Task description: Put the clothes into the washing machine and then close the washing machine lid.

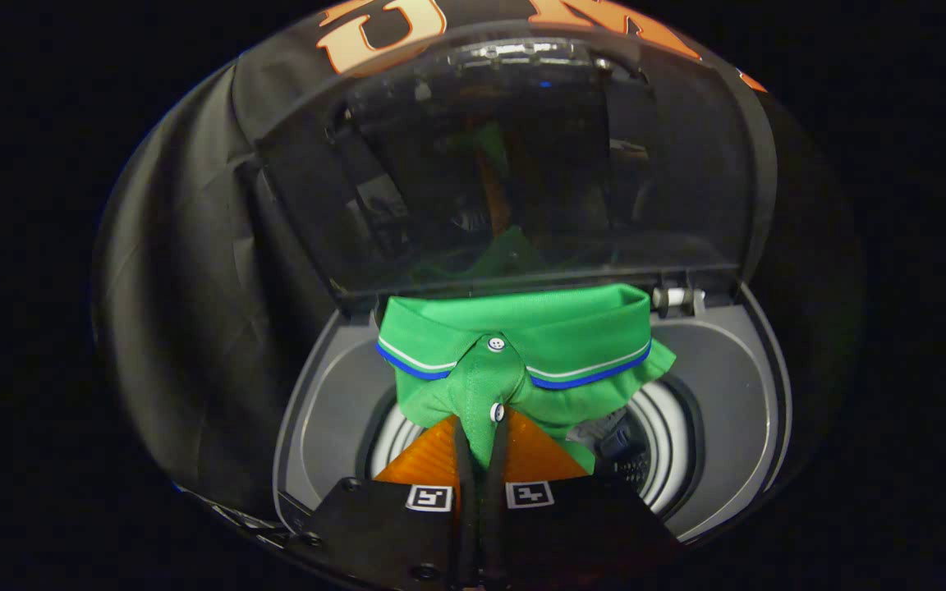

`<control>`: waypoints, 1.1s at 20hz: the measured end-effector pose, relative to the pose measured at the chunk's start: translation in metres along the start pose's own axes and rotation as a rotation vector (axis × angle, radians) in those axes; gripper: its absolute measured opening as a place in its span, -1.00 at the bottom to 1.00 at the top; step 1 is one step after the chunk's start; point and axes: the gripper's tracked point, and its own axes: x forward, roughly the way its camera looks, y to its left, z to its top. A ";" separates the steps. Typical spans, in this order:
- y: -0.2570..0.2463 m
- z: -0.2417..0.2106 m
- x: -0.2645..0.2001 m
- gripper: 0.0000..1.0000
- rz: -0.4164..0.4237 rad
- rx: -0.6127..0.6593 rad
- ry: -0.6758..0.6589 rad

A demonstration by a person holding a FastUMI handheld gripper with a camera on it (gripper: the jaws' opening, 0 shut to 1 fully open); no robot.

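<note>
jaws [479,431] clenched on the green knit polo shirt [514,353], collar bunched just beyond them over the washing machine's [333,427] round drum, glassy lid [506,164] upright behind

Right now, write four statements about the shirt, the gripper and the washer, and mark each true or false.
1. The gripper is shut on the green shirt. True.
2. The washing machine lid is closed. False: it stands raised behind the opening.
3. The shirt hangs over the drum opening. True.
4. The shirt's collar is plain green. False: its edge carries white and blue stripes.
</note>
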 end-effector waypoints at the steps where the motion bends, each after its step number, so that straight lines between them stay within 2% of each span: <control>1: -0.002 -0.010 0.003 -0.80 -0.005 -0.008 0.034; 6: -0.008 -0.042 0.011 -0.79 -0.038 0.036 0.162; 12: -0.015 -0.044 0.016 -0.79 -0.076 0.053 0.222; 15: -0.016 -0.038 0.017 -0.79 -0.079 0.062 0.207; 16: -0.016 -0.036 0.017 -0.73 -0.072 0.056 0.207; 20: -0.017 -0.038 0.012 1.00 -0.078 0.039 0.223; 22: -0.017 -0.036 0.008 1.00 -0.085 0.027 0.213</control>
